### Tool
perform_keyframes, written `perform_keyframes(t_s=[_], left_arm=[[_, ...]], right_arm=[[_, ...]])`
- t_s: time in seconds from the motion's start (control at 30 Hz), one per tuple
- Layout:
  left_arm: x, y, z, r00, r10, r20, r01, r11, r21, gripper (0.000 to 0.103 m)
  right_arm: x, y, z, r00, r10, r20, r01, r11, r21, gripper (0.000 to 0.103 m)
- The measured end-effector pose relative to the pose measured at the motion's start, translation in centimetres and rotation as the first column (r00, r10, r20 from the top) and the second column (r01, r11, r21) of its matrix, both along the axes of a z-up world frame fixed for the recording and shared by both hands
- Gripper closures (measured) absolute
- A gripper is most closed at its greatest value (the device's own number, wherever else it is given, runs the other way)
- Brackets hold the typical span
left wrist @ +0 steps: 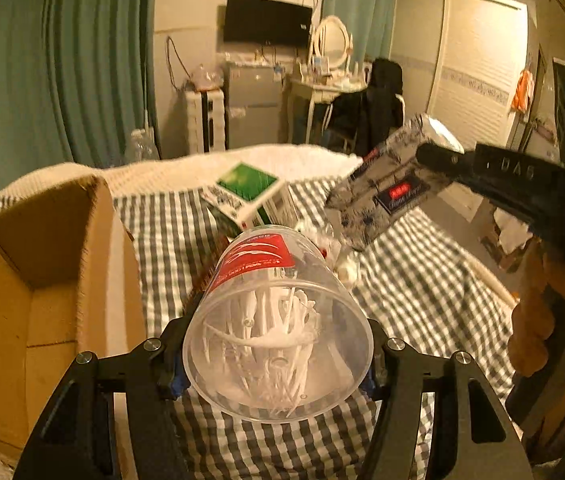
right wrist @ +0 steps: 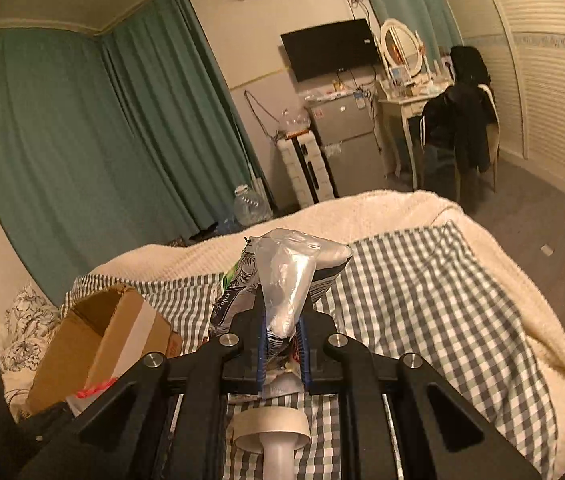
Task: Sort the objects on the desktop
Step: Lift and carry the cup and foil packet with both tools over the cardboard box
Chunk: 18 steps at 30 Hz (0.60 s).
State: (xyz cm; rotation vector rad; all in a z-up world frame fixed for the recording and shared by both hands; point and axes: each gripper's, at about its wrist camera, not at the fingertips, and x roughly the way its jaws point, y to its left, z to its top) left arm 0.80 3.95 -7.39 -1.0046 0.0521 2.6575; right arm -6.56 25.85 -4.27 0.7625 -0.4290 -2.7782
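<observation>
A clear plastic tub (left wrist: 278, 320) w/ a red label, full of white floss picks, is clamped between the pads of the left gripper (left wrist: 276, 364); jaws are set about half-wide, pressed on both sides of the tub near its base. The tub is held tilted, raised above the checked bedsheet (left wrist: 414, 280), just right of the cardboard box (left wrist: 42, 264). The box is seen open-topped, lying on the bed at the sheet's left side.

The right gripper (right wrist: 282, 344) is nearly closed, pinched on a patterned tissue pack (right wrist: 282, 280) w/ a clear plastic end. In the left wrist view the same pack (left wrist: 382, 188) is seen up in the air, well right of the box and above the sheet, gripped at its far end by the right gripper (left wrist: 438, 156). A hand (left wrist: 534, 312) is seen on that gripper's handle, at the right edge.

A green-and-white carton (left wrist: 250, 196) lies on the sheet beyond the tub, right of the box. Some small white items (left wrist: 342, 264) are seen just behind the tub; what they are can't be told. A roll of tape (right wrist: 270, 424) and a white pump head (right wrist: 278, 456) are seen under the right gripper, right of the box (right wrist: 102, 344). A cream blanket (right wrist: 402, 212) is spread at the bed's far end, beyond the box.
</observation>
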Motion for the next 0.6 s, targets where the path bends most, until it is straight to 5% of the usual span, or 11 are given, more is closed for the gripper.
perform_keyframes(t_s=[0.6], left_arm=[[2.4,-3.2,6.1,0.978,0.109,-0.180,-0.107,0.994,0.025,0.039]], right_arm=[[4.5,-2.0,5.3,0.981,-0.001,-0.196,0.007,1.000,0.028,0.091]])
